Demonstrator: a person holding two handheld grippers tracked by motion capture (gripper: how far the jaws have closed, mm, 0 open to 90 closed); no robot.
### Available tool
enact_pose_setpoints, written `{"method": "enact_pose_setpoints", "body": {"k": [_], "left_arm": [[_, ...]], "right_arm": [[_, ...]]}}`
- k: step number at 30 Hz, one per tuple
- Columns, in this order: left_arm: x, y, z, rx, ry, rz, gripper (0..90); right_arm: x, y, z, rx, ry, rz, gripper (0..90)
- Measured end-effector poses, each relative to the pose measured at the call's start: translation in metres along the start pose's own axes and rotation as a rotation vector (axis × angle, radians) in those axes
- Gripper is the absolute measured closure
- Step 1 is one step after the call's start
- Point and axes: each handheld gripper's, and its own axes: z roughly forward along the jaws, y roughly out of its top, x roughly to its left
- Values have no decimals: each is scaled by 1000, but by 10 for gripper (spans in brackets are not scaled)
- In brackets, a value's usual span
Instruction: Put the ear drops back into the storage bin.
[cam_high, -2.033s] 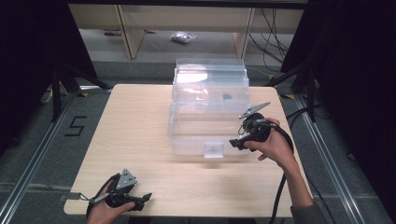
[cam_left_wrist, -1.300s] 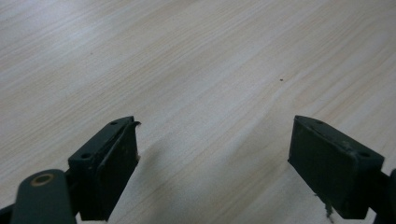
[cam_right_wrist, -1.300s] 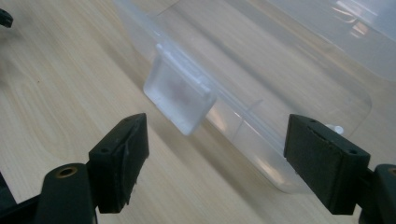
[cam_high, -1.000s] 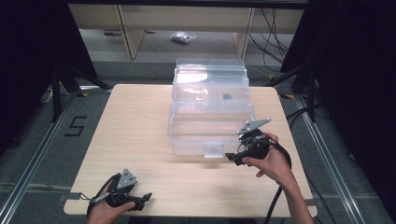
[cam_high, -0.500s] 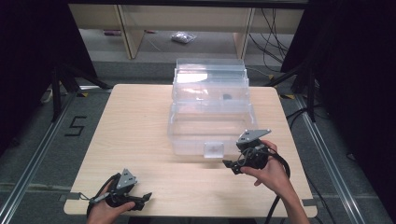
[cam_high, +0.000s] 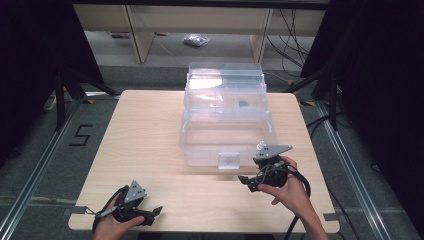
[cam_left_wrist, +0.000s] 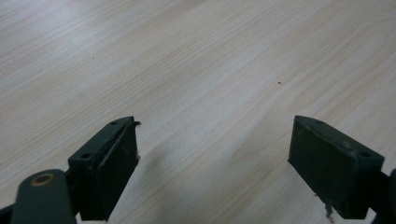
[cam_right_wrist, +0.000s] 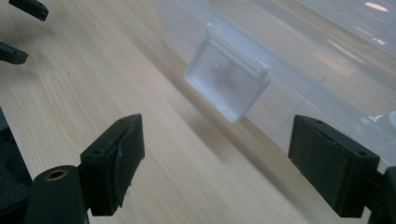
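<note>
A clear plastic box (cam_high: 227, 132) stands mid-table, with a taller clear section (cam_high: 225, 85) behind it. A frosted latch (cam_high: 229, 160) hangs on its front wall. My right gripper (cam_high: 248, 182) is low over the table just in front of the box's right front corner and points left. It is open with nothing between its jaws. In the right gripper view the latch (cam_right_wrist: 227, 84) lies ahead of the right gripper (cam_right_wrist: 215, 154), untouched. My left gripper (cam_high: 152, 214) rests near the front left edge, and in the left gripper view it (cam_left_wrist: 215, 154) stands open over bare wood.
The wooden table (cam_high: 145, 135) has bare room left of the box and along the front. A small dark thing (cam_high: 243, 104) shows inside the rear section. Shelving and a plastic bag (cam_high: 196, 40) lie beyond the table. The left gripper (cam_right_wrist: 16, 30) appears far off.
My right gripper has come down and toward the front edge, from beside the box's right front corner to the table in front of it. The left gripper has stayed put.
</note>
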Motion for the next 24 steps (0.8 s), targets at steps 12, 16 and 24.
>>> {"method": "enact_pose_setpoints", "body": {"k": [12, 16, 24], "left_arm": [[2, 1, -3, 33, -4, 42, 151], [2, 1, -2, 29, -2, 38, 151], [2, 1, -3, 30, -4, 39, 151]], "right_arm": [[3, -13, -1, -25, -11, 42, 178], [5, -20, 0, -40, -11, 39, 178], [9, -31, 3, -33, -18, 60, 171]]}}
